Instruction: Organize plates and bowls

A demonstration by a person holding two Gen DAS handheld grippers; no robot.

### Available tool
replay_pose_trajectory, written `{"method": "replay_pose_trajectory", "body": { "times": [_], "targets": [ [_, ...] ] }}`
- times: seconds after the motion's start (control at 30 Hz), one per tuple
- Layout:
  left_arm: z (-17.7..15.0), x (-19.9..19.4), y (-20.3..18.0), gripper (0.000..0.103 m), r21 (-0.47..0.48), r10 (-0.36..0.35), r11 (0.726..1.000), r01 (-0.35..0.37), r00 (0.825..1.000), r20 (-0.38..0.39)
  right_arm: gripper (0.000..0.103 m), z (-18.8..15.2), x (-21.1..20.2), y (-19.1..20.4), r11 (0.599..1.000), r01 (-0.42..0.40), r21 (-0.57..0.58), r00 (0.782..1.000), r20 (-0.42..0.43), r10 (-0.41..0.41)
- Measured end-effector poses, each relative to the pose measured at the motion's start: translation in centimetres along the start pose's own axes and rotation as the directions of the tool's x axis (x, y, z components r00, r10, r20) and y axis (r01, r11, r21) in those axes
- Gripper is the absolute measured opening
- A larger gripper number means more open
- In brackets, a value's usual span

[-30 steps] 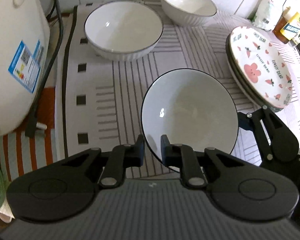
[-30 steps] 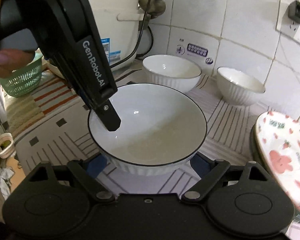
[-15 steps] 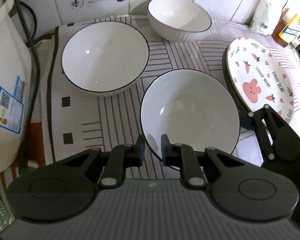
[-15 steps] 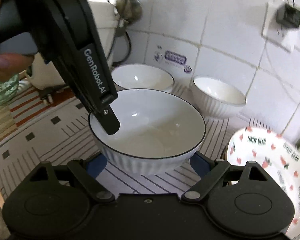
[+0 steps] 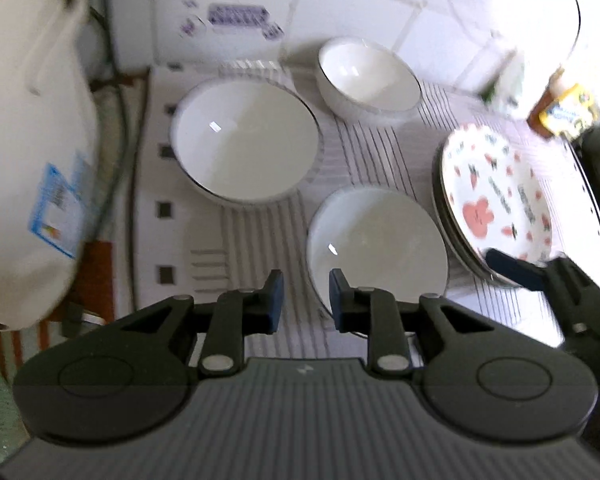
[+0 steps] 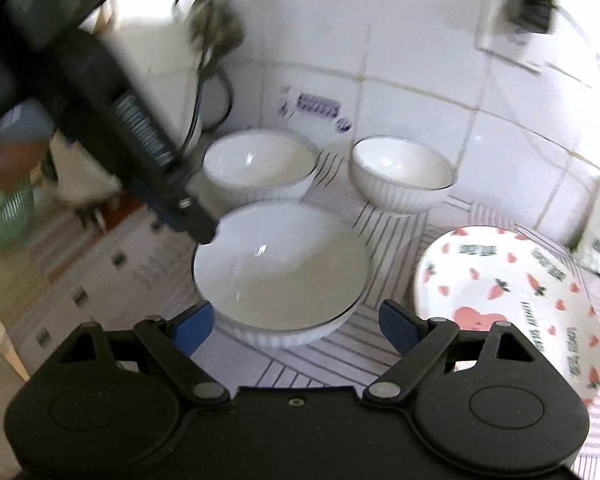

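L gripper (image 5: 306,294) jaws parted, rim of near bowl (image 5: 376,248) between, grip unclear | R gripper (image 6: 296,322) jaws wide, straddling bowl | plate (image 6: 508,292) beside, lettering blurred

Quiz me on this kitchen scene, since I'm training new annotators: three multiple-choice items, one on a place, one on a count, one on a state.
1. In the right wrist view, where is the patterned plate relative to the near bowl?
A) right of it
B) inside it
C) left of it

2. How many white bowls are in view?
A) two
B) three
C) five

3. The right gripper is:
A) shut on the plate
B) shut on a bowl
C) open

Answers:
1 A, the plate sits to the bowl's right.
2 B, there are the near bowl, the large rear bowl and the small rear bowl.
3 C, its jaws stand wide apart either side of the near bowl.
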State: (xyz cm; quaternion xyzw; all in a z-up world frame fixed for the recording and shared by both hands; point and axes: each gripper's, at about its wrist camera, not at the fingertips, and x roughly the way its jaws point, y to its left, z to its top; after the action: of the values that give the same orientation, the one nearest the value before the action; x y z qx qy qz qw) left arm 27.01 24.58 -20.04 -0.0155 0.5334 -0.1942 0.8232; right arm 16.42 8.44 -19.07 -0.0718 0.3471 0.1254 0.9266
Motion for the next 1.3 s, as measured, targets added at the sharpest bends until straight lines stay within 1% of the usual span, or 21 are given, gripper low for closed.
{"method": "replay_pose_trajectory", "body": {
  "times": [0.03, 0.1, 0.2, 0.27, 0.37, 0.4, 0.47, 0.53, 0.6, 0.67, 0.73, 0.8, 0.83, 0.87, 0.9, 0.93, 1.0, 1.03, 1.1, 1.2, 1.3],
  "targets": [
    [0.2, -0.5, 0.4, 0.025, -0.01, 0.012, 1.0, -0.012, 1.0, 0.021, 0.092, 0.5, -0.6, -0.6, 0.999, -0.009, 0.038, 1.0, 0.017, 0.008],
    [0.5, -1.2, 1.2, 0.031, -0.033, 0.033, 0.999, -0.031, 0.998, 0.062, 0.091, 2.1, -1.3, -1.8, 0.991, -0.041, 0.124, 0.999, 0.039, 0.037],
    [1.2, -1.2, 2.2, 0.035, -0.066, 0.072, 0.996, -0.066, 0.992, 0.104, 0.087, 4.7, -1.5, -3.0, 0.975, -0.091, 0.202, 0.995, 0.055, 0.081],
    [1.7, -0.7, 2.7, 0.037, -0.076, 0.098, 0.993, -0.09, 0.989, 0.113, 0.086, 6.2, -0.8, -3.1, 0.965, -0.125, 0.232, 0.992, 0.058, 0.114],
    [2.2, 0.3, 3.5, 0.039, -0.097, 0.111, 0.99, -0.1, 0.987, 0.113, 0.079, 7.5, 1.2, -3.0, 0.95, -0.157, 0.271, 0.987, 0.03, 0.155],
    [2.3, 0.7, 3.7, 0.041, -0.105, 0.113, 0.989, -0.102, 0.987, 0.112, 0.077, 7.9, 2.0, -2.8, 0.95, -0.156, 0.272, 0.987, 0.022, 0.156],
    [2.6, 1.4, 4.2, 0.041, -0.12, 0.117, 0.987, -0.104, 0.987, 0.11, 0.072, 8.5, 3.7, -2.5, 0.95, -0.145, 0.276, 0.989, 0.004, 0.15],
    [2.8, 2.0, 4.4, 0.041, -0.13, 0.12, 0.986, -0.106, 0.987, 0.103, 0.069, 9.1, 5.0, -2.5, 0.942, -0.146, 0.303, 0.988, -0.012, 0.157],
    [2.9, 2.8, 4.6, 0.041, -0.14, 0.116, 0.985, -0.102, 0.989, 0.094, 0.063, 9.6, 6.4, -2.6, 0.932, -0.146, 0.333, 0.986, -0.026, 0.164],
    [3.1, 3.5, 4.8, 0.041, -0.153, 0.119, 0.983, -0.104, 0.989, 0.091, 0.059, 9.9, 7.6, -2.6, 0.93, -0.127, 0.344, 0.987, -0.048, 0.152],
    [3.2, 4.0, 5.0, 0.044, -0.168, 0.124, 0.98, -0.107, 0.988, 0.088, 0.054, 10.2, 8.8, -2.8, 0.926, -0.1, 0.364, 0.988, -0.076, 0.137],
    [3.4, 4.5, 5.3, 0.045, -0.185, 0.129, 0.976, -0.111, 0.988, 0.086, 0.046, 10.3, 10.0, -3.1, 0.922, -0.075, 0.379, 0.987, -0.102, 0.122],
    [3.5, 4.7, 5.3, 0.045, -0.191, 0.129, 0.975, -0.111, 0.988, 0.085, 0.044, 10.3, 10.6, -3.3, 0.919, -0.065, 0.389, 0.986, -0.115, 0.118],
    [3.5, 4.8, 5.4, 0.043, -0.197, 0.126, 0.975, -0.107, 0.988, 0.086, 0.038, 10.3, 11.3, -3.5, 0.913, -0.057, 0.405, 0.985, -0.129, 0.119],
    [3.7, 5.0, 5.4, 0.041, -0.202, 0.122, 0.974, -0.103, 0.989, 0.086, 0.027, 10.3, 12.0, -3.8, 0.904, -0.052, 0.423, 0.982, -0.141, 0.122],
    [3.7, 5.2, 5.5, 0.041, -0.207, 0.116, 0.974, -0.097, 0.99, 0.082, 0.022, 10.2, 12.5, -4.0, 0.897, -0.051, 0.439, 0.981, -0.149, 0.128],
    [3.8, 5.5, 5.6, 0.026, -0.213, 0.095, 0.974, -0.077, 0.993, 0.077, 0.013, 9.9, 13.5, -4.3, 0.882, -0.053, 0.469, 0.978, -0.155, 0.141],
    [3.8, 5.6, 5.6, 0.024, -0.213, 0.08, 0.975, -0.062, 0.994, 0.077, 0.012, 9.9, 13.8, -4.3, 0.877, -0.052, 0.478, 0.979, -0.151, 0.14],
    [3.8, 5.5, 5.4, 0.023, -0.2, 0.087, 0.977, -0.07, 0.993, 0.08, 0.012, 9.8, 14.1, -4.2, 0.874, -0.041, 0.484, 0.981, -0.147, 0.128],
    [3.8, 5.6, 5.2, 0.022, -0.191, 0.1, 0.978, -0.086, 0.993, 0.069, 0.012, 10.0, 14.2, -3.7, 0.882, -0.018, 0.471, 0.982, -0.156, 0.104],
    [3.5, 4.9, 5.1, 0.022, -0.191, 0.093, 0.979, -0.079, 0.994, 0.065, 0.012, 10.2, 13.7, -3.4, 0.893, -0.019, 0.449, 0.983, -0.155, 0.098]
  ]
}}
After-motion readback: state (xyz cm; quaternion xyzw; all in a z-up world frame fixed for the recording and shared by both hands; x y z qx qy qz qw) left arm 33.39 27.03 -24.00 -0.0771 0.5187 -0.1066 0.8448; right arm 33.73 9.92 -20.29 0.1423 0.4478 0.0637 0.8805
